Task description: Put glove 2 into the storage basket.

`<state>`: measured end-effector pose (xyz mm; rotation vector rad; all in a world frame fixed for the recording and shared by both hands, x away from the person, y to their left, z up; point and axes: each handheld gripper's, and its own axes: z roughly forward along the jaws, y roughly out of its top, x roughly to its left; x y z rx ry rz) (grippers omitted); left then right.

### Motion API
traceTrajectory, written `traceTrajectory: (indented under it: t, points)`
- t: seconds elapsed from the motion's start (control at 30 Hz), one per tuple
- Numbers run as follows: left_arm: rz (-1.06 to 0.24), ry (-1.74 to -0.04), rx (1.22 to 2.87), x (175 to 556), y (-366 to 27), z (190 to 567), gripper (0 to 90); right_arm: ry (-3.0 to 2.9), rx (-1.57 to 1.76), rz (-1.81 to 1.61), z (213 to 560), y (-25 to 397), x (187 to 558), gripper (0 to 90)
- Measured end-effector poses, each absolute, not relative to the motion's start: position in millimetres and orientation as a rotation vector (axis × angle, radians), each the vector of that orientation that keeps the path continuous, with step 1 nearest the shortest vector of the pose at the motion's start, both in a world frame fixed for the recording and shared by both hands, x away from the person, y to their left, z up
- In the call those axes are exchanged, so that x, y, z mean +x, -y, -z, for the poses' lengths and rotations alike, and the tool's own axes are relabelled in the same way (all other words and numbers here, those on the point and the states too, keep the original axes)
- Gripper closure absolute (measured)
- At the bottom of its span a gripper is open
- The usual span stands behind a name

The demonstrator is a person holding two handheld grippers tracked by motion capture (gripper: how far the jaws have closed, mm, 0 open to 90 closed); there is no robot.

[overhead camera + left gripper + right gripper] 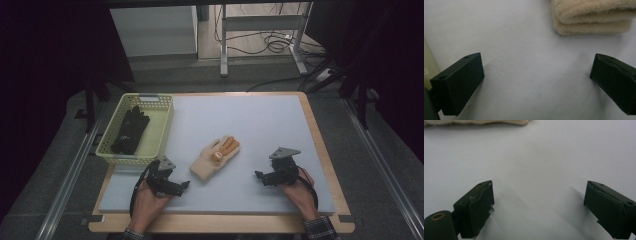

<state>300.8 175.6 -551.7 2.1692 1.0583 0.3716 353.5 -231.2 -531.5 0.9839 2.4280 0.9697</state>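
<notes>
- Glove (pixel 216 158): in the high view the cream one lies flat mid-table (pixel 260 130), orange fingers toward the far side, between both grippers and just right of the basket (pixel 162 127), which holds a black glove (pixel 131 129). The left hand-held gripper (pixel 183 185) is nearer to it; the right hand-held gripper (pixel 259 175) is farther off.
- Left gripper view: jaws wide apart and empty, cuff (pixel 592 18) just ahead. I'd advance low and pinch the folded cuff.
- Right gripper view: jaws likewise apart, glove edge (pixel 476 122) at the top. Keep it clear, or use it to steady the fingers.
</notes>
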Motion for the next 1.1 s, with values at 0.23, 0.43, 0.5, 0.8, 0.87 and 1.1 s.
traceTrajectory:
  t: [0.23,0.43,0.5,0.8,0.87,1.1]
  points:
    - [-0.369,-1.06,2.169,301.0,-175.6,551.6,0.0,-2.426,1.008,-0.964,532.0,231.9,355.0,6.7]
    - [-0.362,-1.064,2.163,300.9,-176.4,551.5,0.0,-2.41,1.018,-0.957,532.8,231.1,353.6,5.4]
    - [-0.368,-1.061,2.164,300.7,-176.2,551.3,0.0,-2.409,1.021,-0.959,532.9,231.1,353.6,5.4]
    - [-0.278,-1.071,2.157,303.1,-181.1,543.5,3.7,-2.407,1.016,-0.96,533.1,231.2,353.4,5.5]
    - [-0.256,-1.064,2.139,302.5,-181.1,540.0,3.4,-2.407,1.017,-0.959,533.1,231.2,353.5,5.5]
    - [-0.248,-1.011,2.172,303.0,-166.5,525.8,0.7,-2.408,1.018,-0.96,533.1,231.4,353.5,5.6]
